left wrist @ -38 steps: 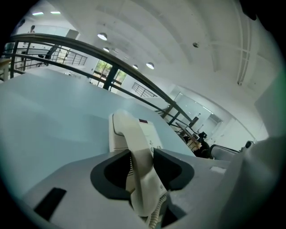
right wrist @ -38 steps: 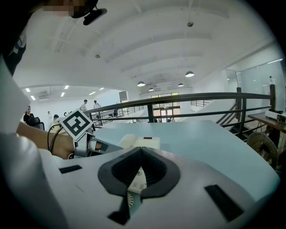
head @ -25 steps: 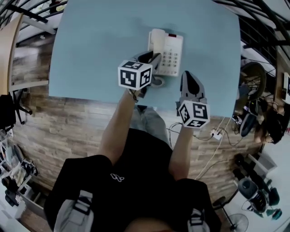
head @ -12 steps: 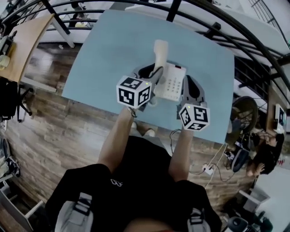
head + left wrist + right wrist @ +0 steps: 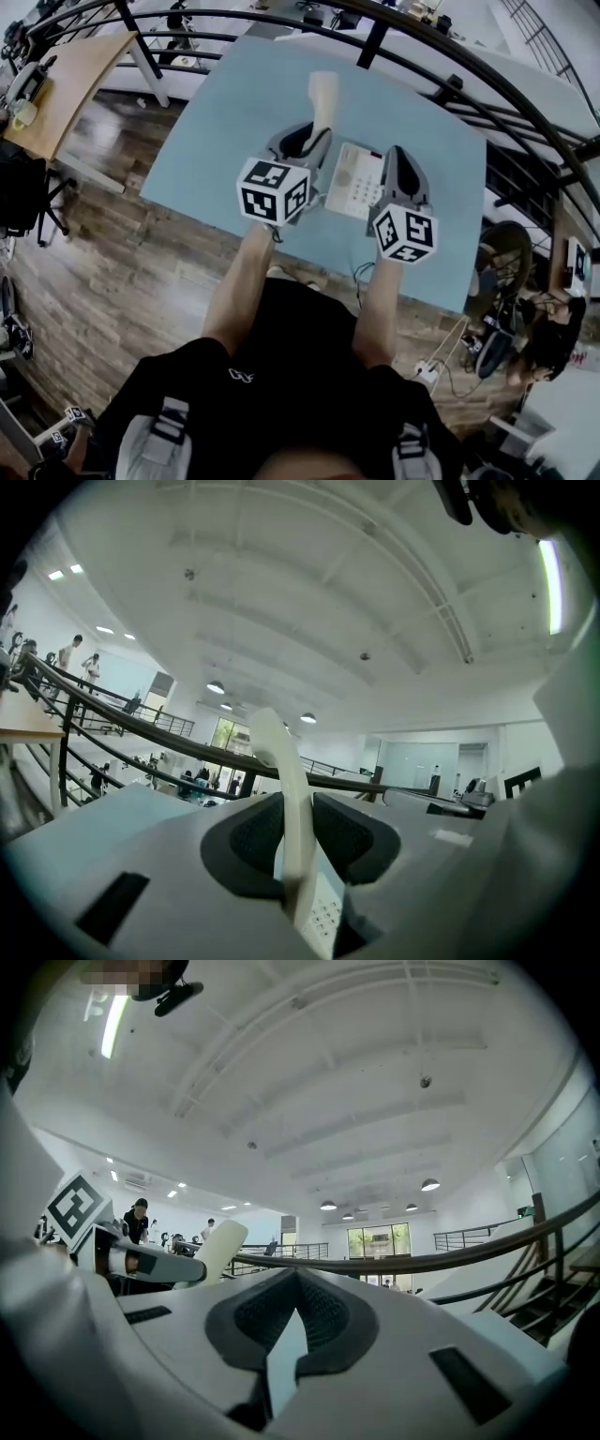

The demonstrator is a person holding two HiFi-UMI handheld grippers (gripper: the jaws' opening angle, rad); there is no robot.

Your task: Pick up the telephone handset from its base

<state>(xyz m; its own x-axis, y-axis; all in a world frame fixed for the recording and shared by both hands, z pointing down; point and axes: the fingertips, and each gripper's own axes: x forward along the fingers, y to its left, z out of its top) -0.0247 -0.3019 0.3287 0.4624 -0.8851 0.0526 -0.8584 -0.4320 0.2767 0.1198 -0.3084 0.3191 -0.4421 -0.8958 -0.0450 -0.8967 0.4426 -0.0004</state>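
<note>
One cream-white handset (image 5: 322,98), slim and gently curved with a rounded end, is held clear of the keypad base (image 5: 354,180), above its left side; the left gripper (image 5: 314,131) is clamped on its middle; the right gripper (image 5: 398,157), pads together on nothing, hovers at the base's right edge, over the blue table (image 5: 225,112).

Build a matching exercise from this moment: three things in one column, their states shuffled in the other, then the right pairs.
Things:
1. handset
2. telephone base
3. right tongs

States:
A. sits on the blue table
B. shut, holding nothing
C. clamped in the left tongs, lifted off its cradle

Pairs: 1-C, 2-A, 3-B.
</note>
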